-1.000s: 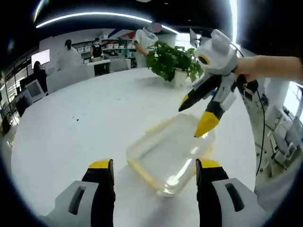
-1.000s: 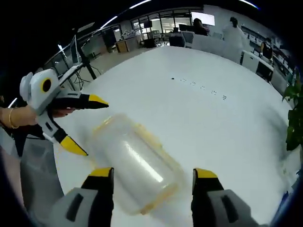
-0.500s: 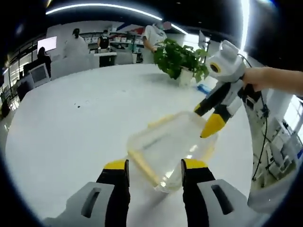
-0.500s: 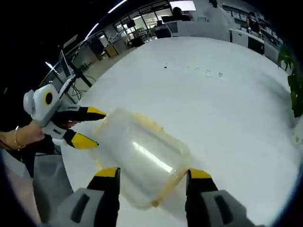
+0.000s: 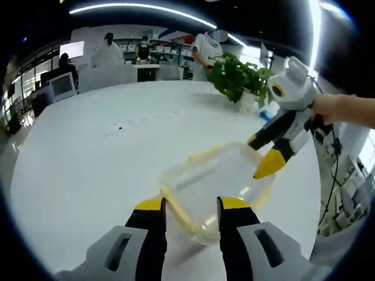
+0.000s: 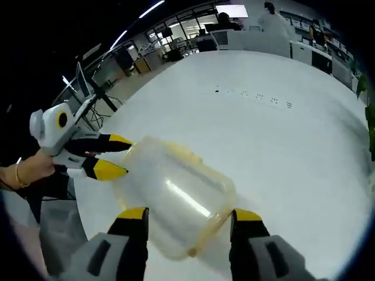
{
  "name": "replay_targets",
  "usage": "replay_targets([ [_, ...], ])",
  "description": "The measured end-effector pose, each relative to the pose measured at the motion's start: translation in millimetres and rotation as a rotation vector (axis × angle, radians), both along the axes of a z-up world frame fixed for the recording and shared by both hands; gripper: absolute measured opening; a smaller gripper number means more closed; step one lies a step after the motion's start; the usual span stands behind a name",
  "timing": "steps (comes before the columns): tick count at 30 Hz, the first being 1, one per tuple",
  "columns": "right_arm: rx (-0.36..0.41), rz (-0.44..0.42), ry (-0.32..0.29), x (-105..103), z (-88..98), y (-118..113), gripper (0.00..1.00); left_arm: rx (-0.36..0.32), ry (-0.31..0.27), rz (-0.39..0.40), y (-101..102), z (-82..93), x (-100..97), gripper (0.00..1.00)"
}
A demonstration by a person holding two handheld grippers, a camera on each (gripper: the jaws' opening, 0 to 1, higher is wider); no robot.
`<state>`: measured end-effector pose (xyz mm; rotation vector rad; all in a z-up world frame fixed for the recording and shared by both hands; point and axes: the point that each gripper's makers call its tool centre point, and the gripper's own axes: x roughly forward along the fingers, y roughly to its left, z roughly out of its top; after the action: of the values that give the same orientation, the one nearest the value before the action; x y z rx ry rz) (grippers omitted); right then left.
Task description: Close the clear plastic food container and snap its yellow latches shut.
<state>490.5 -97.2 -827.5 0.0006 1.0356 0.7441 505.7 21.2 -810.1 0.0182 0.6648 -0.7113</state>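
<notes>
1. We see the left gripper (image 5: 190, 206) from its own camera: the two yellow-tipped jaws stand close together, with a narrow gap between them.
2. In the right gripper view it enters from the left, jaws close and nearly parallel, gripped by a hand (image 6: 26, 170).
3. The right gripper (image 6: 190, 215) has its jaws set wide apart.
4. In the left gripper view it reaches in from the right, jaws spread, gripped by a hand (image 5: 329, 108).

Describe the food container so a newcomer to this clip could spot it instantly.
On the big white round table, look between the two yellow-tipped grippers. The clear plastic food container lies there, a rounded box with yellow latches along its rim, the sole transparent thing on the tabletop.
</notes>
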Motion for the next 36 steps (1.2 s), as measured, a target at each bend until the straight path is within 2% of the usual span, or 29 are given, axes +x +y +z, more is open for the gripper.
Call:
replay_targets([
  [6, 0.016, 0.004, -0.028, 17, -0.7, 26, 0.54, 0.009, -0.008, 0.052, 24, 0.4, 14.3, 0.31],
  [13, 0.028, 0.004, -0.051, 31, 0.3, 46, 0.55, 0.004, -0.007, 0.104, 45, 0.7, 29.7, 0.31],
  [19, 0.016, 0.020, -0.085, 34, 2.2, 50, 0.55, 0.002, -0.012, 0.114, 48, 0.8, 31.4, 0.31],
  [21, 0.005, 0.037, -0.114, 35, 3.6, 50, 0.55, 0.001, -0.012, 0.119, 48, 1.1, 31.5, 0.32],
  [23, -0.008, 0.068, -0.169, 37, 6.5, 51, 0.56, 0.001, -0.018, 0.125, 47, 1.7, 30.0, 0.33],
  [27, -0.007, 0.044, -0.175, 33, 6.1, 49, 0.59, 0.012, -0.040, 0.136, 50, 4.6, 27.1, 0.36],
  [32, 0.002, -0.001, -0.221, 29, 12.4, 41, 0.68, -0.019, -0.061, 0.147, 60, 21.8, 20.6, 0.38],
  [36, 0.018, -0.016, -0.241, 22, 21.4, 38, 0.71, -0.044, -0.095, 0.172, 76, 41.4, 16.1, 0.40],
])
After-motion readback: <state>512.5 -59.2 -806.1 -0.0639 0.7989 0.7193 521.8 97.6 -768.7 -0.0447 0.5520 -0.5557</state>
